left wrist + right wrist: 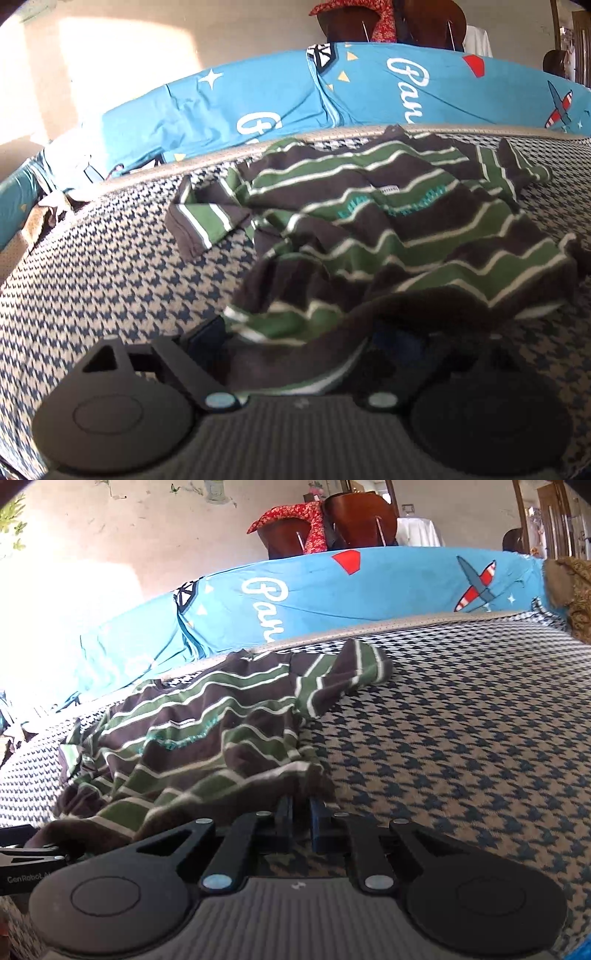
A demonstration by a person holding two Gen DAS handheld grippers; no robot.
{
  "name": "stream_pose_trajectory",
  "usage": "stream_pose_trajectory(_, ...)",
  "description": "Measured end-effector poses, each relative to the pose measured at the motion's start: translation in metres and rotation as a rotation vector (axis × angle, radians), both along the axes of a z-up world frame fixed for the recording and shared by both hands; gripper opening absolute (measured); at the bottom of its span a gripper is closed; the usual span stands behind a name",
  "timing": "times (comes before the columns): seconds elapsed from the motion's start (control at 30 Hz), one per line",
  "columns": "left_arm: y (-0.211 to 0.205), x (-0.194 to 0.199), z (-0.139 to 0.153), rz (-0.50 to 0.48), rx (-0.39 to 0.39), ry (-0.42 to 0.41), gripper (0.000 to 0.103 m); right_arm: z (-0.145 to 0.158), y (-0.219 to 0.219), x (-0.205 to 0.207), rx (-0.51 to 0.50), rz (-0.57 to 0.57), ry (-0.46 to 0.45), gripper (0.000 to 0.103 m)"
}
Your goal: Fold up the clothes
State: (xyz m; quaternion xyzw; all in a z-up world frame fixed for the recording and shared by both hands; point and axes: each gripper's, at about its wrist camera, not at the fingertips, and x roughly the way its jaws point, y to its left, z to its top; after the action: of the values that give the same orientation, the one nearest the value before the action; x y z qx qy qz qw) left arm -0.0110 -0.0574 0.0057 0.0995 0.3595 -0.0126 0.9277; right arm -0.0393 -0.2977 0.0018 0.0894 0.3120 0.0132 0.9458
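Rumpled brown-and-green striped shirt (388, 229) spread on houndstooth cover (110, 266)

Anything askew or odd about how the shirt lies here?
The striped shirt lies crumpled on the houndstooth cover, one sleeve splayed out, and its near hem is draped over the left gripper. Nothing looks damaged or spilled.

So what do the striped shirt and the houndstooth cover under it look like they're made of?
Striped shirt: soft knit, probably cotton jersey, matte; it slumps into loose wrinkles. Houndstooth cover: looks like woven fabric, matte, lying flat and taut; fibre unclear.
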Motion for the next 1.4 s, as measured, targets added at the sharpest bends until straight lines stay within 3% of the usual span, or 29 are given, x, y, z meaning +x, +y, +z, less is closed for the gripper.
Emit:
stream_pose_trajectory(0.27,0.006,0.032,0.003,0.025,-0.040,0.034,0.091,-0.001,0.007,0.038,0.007,0.071,0.041,0.012)
stream_pose_trajectory(0.5,0.006,0.063,0.004,0.016,-0.048,0.070,0.092,-0.010,0.000,0.070,0.071,0.063,0.107,0.012)
stream_pose_trajectory(0.73,0.011,0.095,0.006,0.011,-0.096,0.131,0.093,0.017,-0.015,0.068,0.100,0.088,0.108,0.013)
stream_pose_trajectory(0.8,0.013,0.100,0.005,0.017,-0.111,0.147,0.093,0.023,-0.016,0.060,0.087,0.116,0.114,0.016)
stream_pose_trajectory(0.97,0.011,0.108,0.003,0.016,-0.112,0.161,0.093,0.029,-0.017,0.038,0.084,0.190,0.131,0.039)
stream_pose_trajectory(1.07,0.010,0.112,0.002,0.017,-0.114,0.164,0.093,0.027,-0.011,0.030,0.072,0.244,0.150,0.044)
stream_pose_trajectory(1.17,0.012,0.116,0.002,0.023,-0.125,0.165,0.093,0.023,0.000,0.027,-0.008,0.285,0.150,0.052)
stream_pose_trajectory(1.4,0.017,0.124,0.002,0.049,-0.133,0.159,0.093,0.012,0.015,0.035,-0.127,0.296,0.129,0.052)
